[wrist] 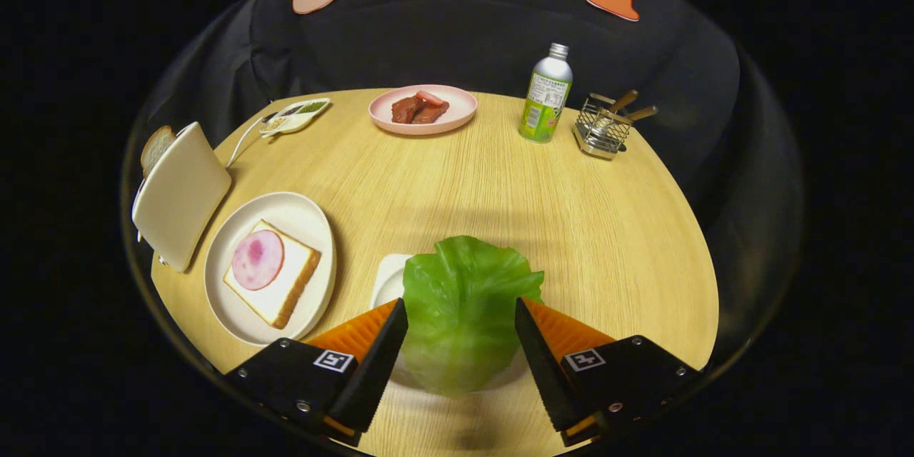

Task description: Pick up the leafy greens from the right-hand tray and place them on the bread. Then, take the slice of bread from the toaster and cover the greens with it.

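Gripper view, nearest first: the gripper has its jaws spread apart, one on each side of the leafy greens, without clearly pressing on them. The greens lie over a small white tray on the wooden worktop. Left of that sits a white plate with a slice of bread topped by a pink ham round. Further left stands the toaster, bread slice poking out. Beyond are a pink plate of meat, a bottle and a wire basket.
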